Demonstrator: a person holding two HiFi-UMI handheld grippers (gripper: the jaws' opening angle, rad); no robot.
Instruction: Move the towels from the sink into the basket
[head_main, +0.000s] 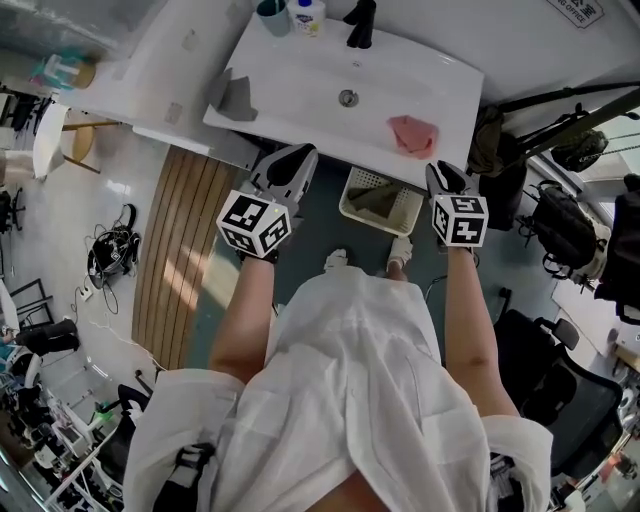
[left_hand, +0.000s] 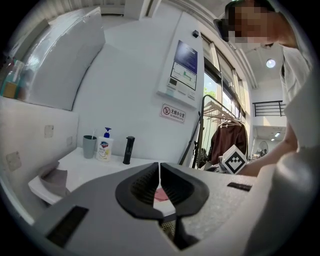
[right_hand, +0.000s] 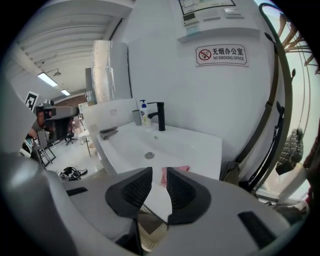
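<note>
A pink towel (head_main: 412, 133) is lying near the sink's (head_main: 300, 112) right front corner, a grey towel (head_main: 235, 97) at its left edge

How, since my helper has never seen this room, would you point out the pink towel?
Find the white sink with the black faucet. Near its right front rim lies a crumpled pink towel. It is the only pink cloth; the other towel, on the sink's left edge, is grey.

Pink towel (head_main: 412, 134) in sink (head_main: 300, 90), just ahead of right gripper (head_main: 441, 172). Grey towel (head_main: 235, 97) on sink's edge, ahead-left of left gripper (head_main: 298, 158). Basket (head_main: 375, 222) on floor between both grippers.
</note>
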